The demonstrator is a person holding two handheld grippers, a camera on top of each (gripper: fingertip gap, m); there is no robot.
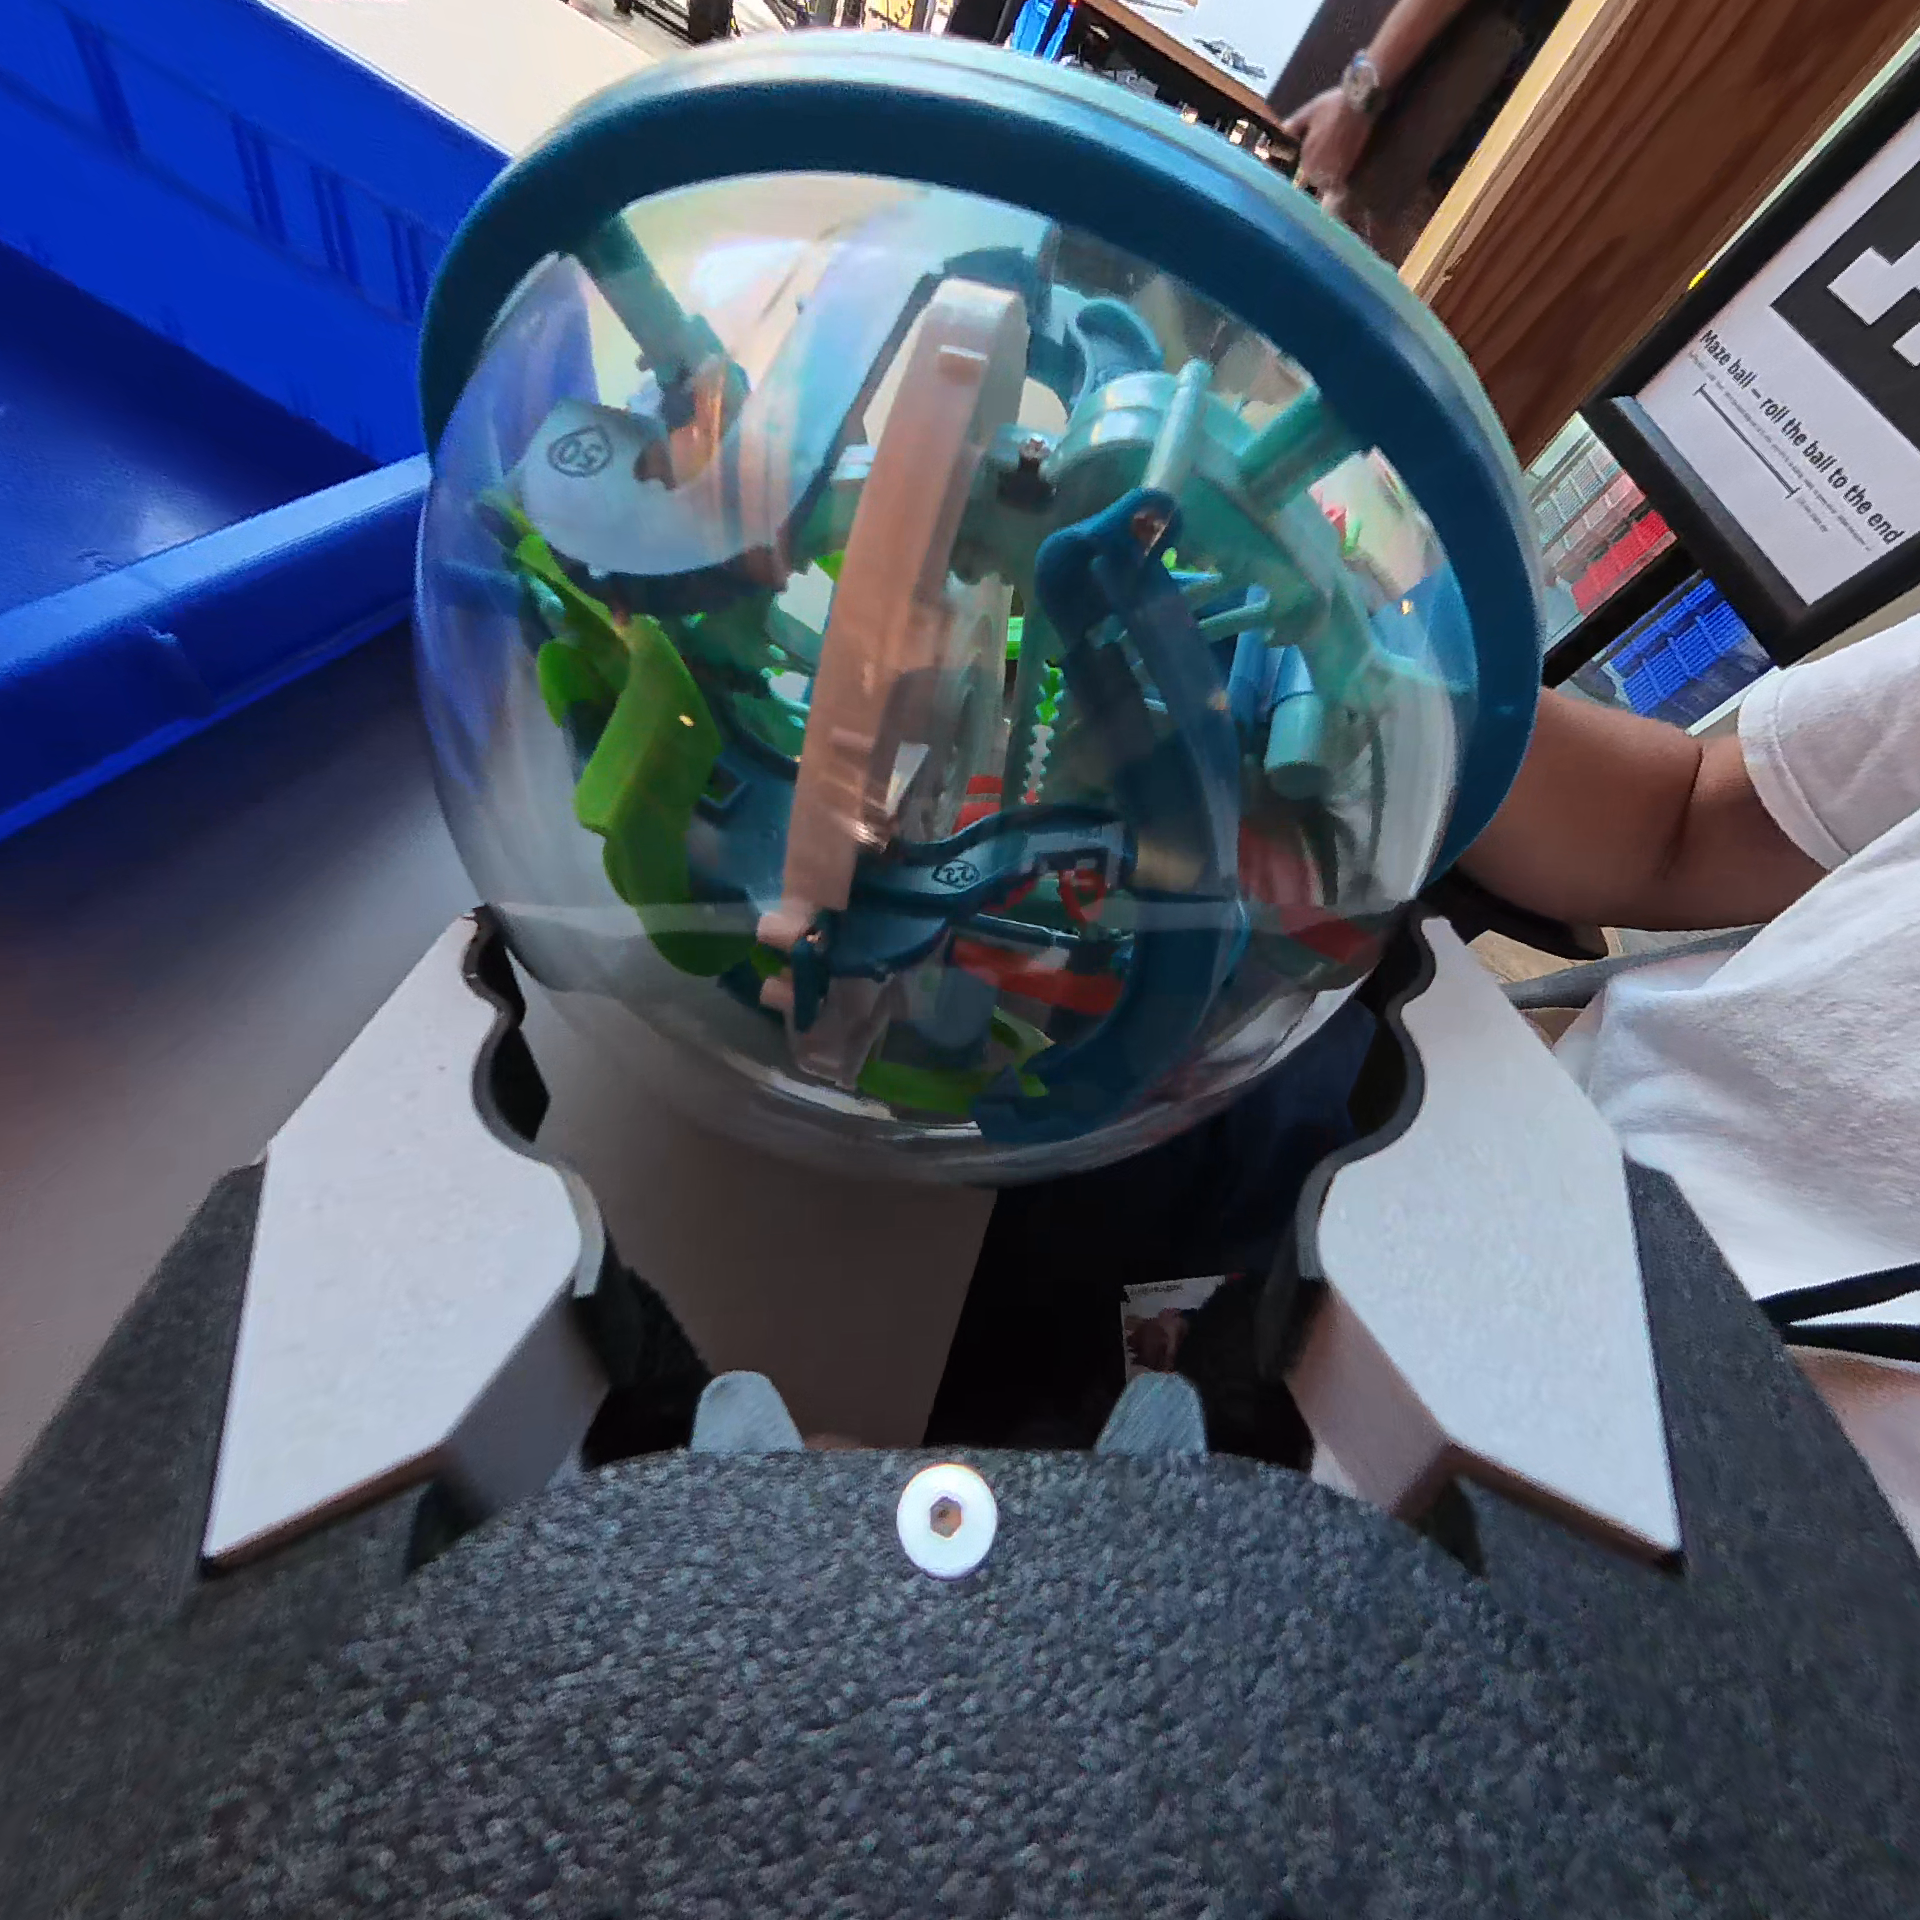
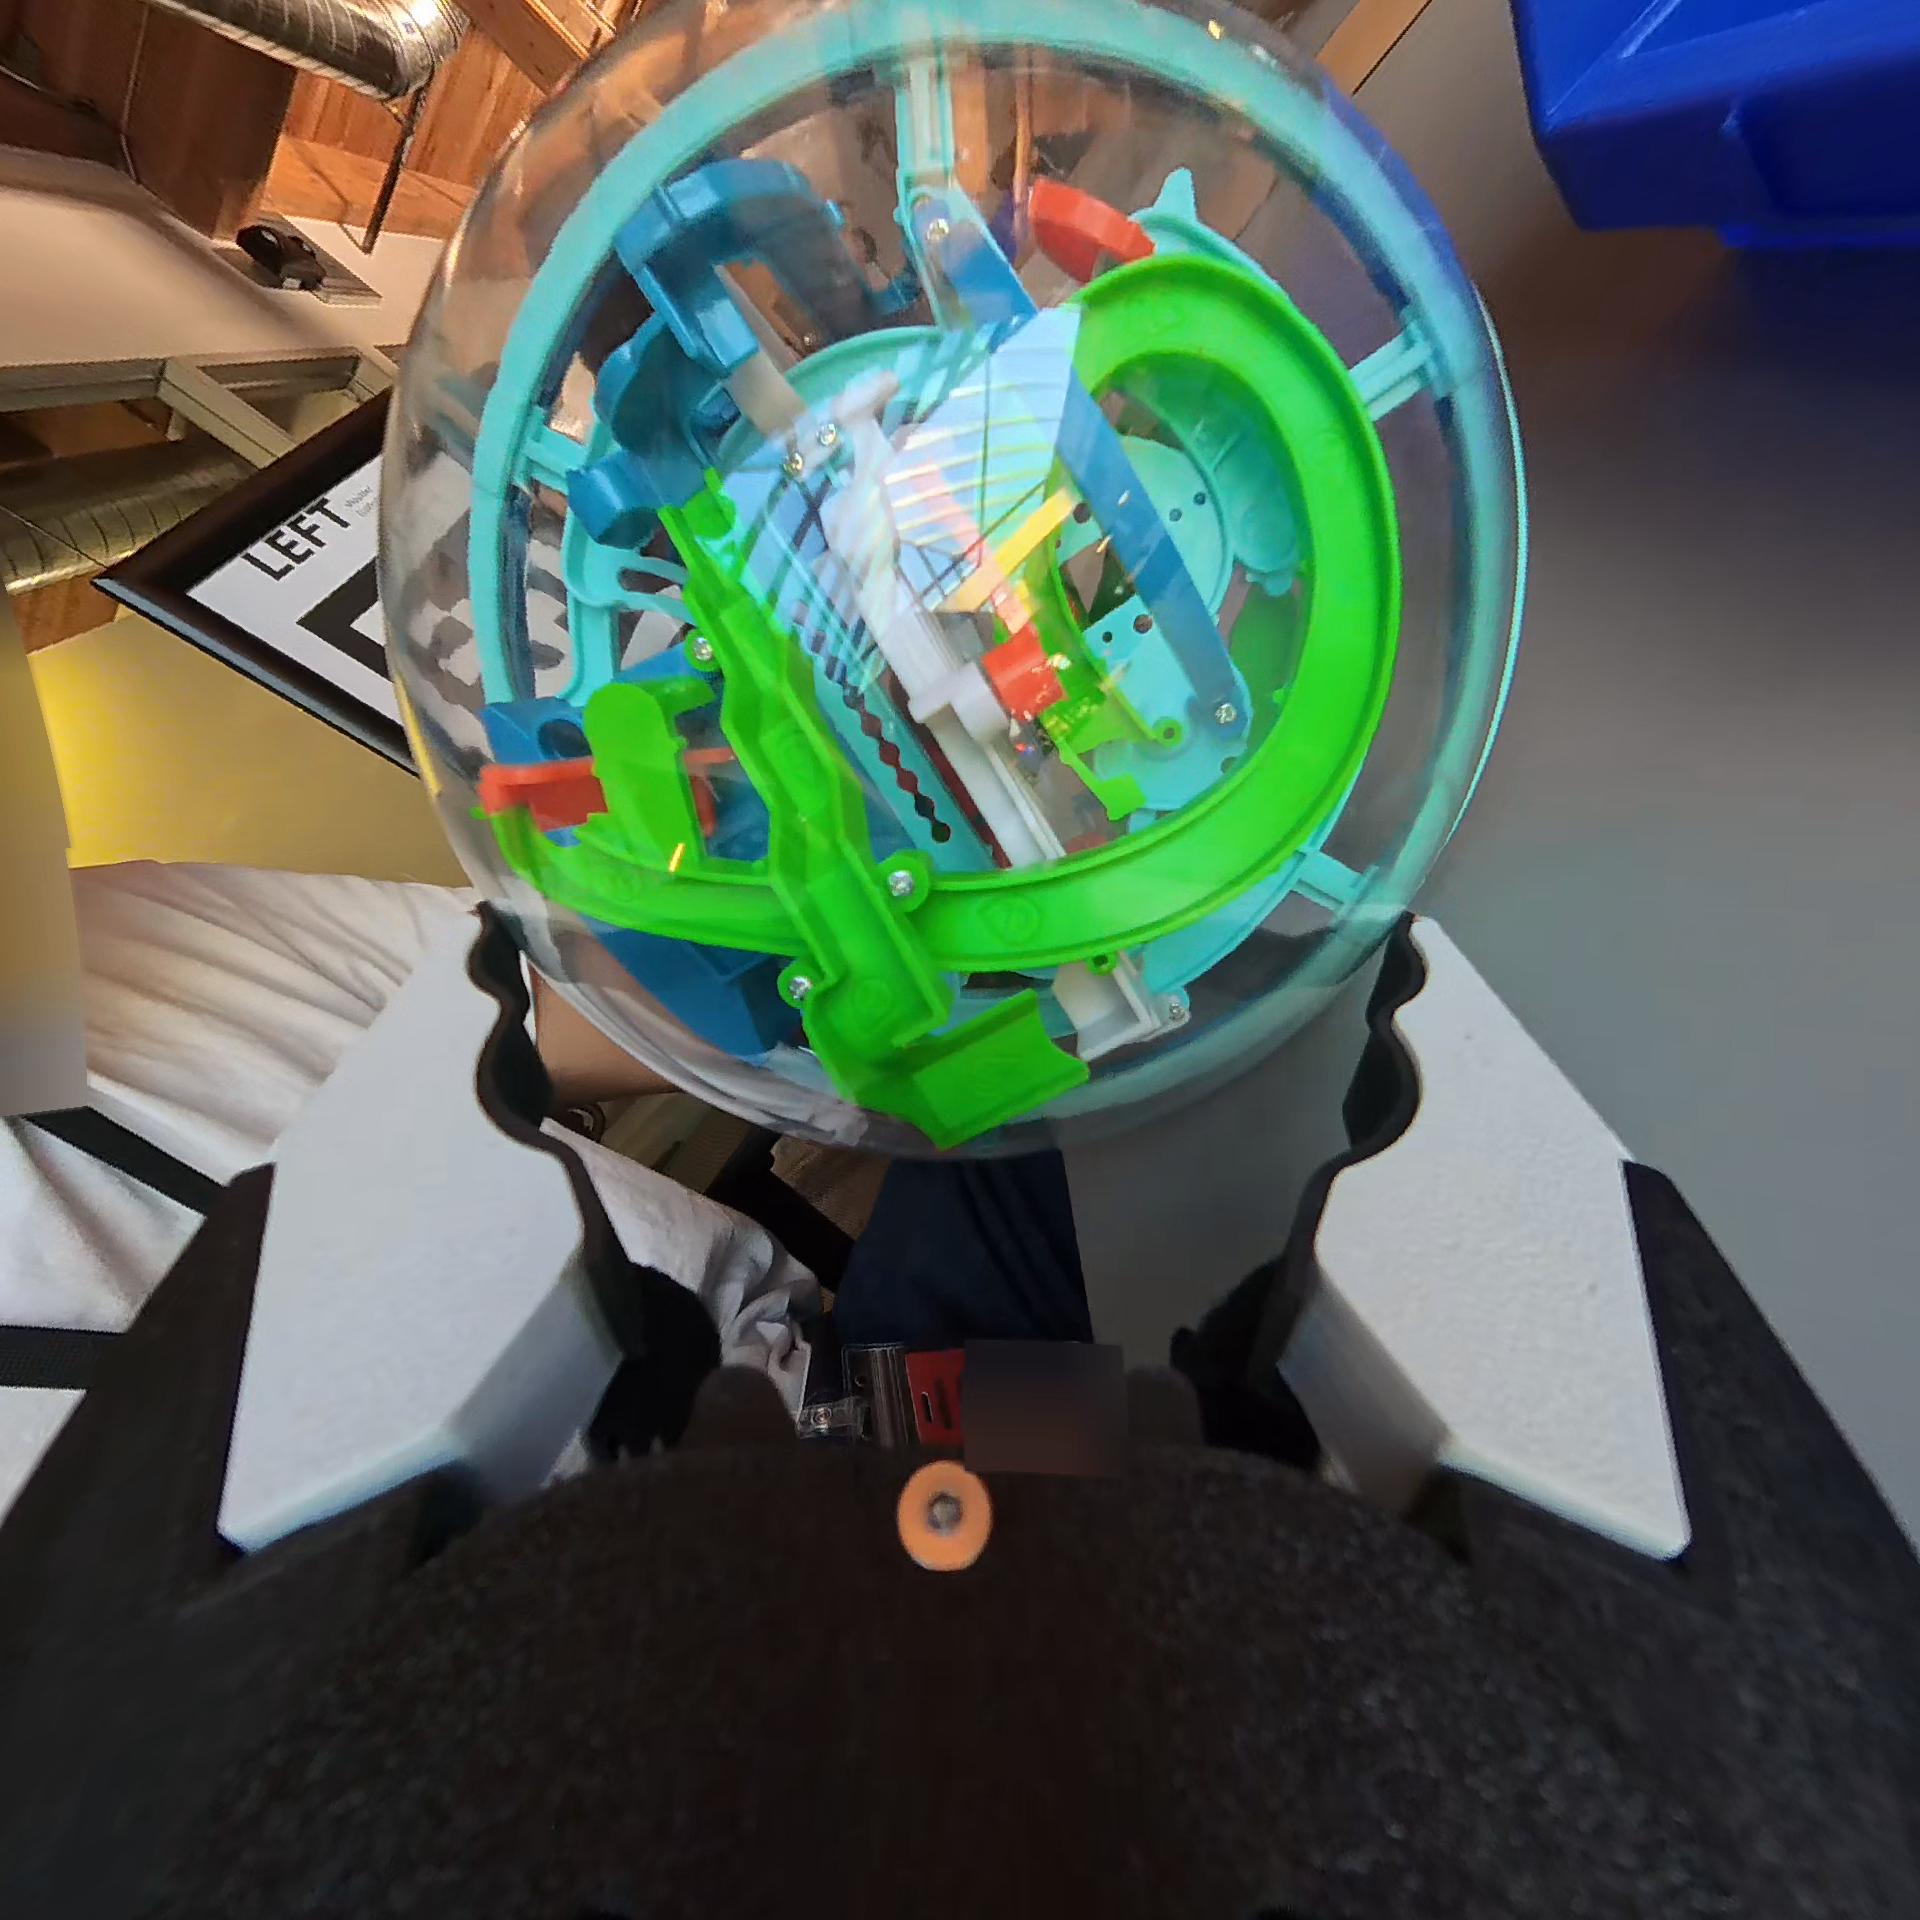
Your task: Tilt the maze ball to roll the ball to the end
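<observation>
Both tongs were on the maze ball (image 1: 966,644) at once, and it hung in the air above the grey bench (image 1: 208,987). The left tongs (image 1: 951,935) spread wide, black pads (image 1: 499,997) pressed to the clear shell low on either side. The right tongs (image 2: 945,935) did the same from the other side, pads (image 2: 509,1018) tight against the sphere. Inside, green, teal and red tracks showed; the little ball itself could not be picked out. A blue bin (image 1: 187,416) sat far left, a framed sign (image 1: 1787,416) far right.
</observation>
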